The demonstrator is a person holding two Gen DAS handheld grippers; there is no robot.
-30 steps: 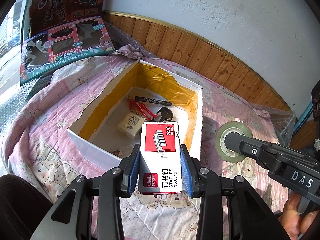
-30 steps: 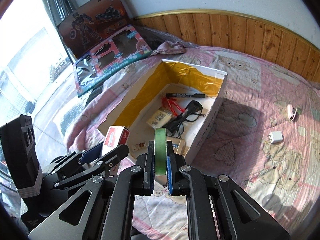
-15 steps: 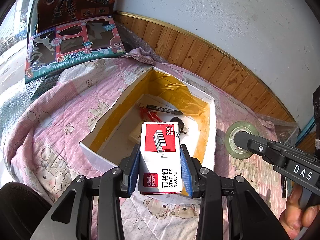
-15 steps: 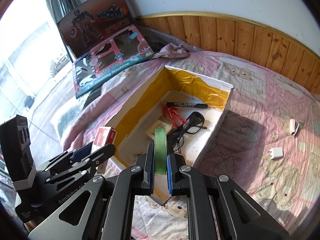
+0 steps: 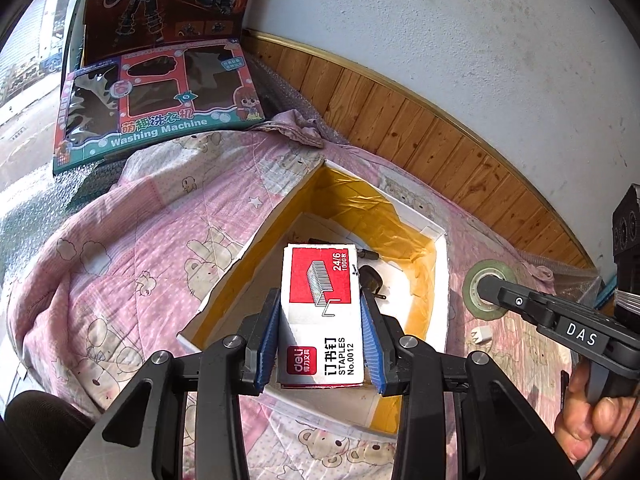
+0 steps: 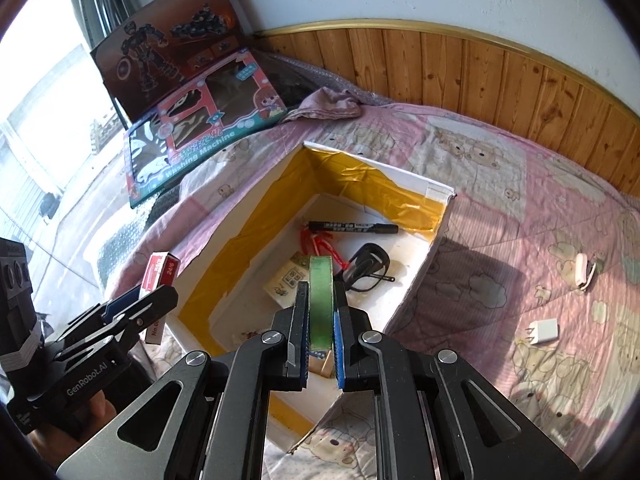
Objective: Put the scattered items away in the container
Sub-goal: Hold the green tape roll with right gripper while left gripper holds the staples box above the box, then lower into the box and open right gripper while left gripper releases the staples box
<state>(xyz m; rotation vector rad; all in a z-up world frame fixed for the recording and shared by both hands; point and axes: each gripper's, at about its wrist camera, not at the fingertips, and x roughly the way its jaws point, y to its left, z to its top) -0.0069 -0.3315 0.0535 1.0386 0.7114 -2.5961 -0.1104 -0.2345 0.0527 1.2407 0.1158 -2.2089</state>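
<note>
My left tool grips the staples over the box; my right tool pinches the tape above it.

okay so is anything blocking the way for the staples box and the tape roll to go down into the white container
Nothing visible blocks either. The left gripper holds the staples box over the open container; the right gripper holds the tape roll above it. The marker and glasses lie on the floor, leaving bare patches.

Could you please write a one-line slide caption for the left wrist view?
Left gripper holds a staples box over the open cardboard box; right gripper holds a tape roll alongside.
</note>
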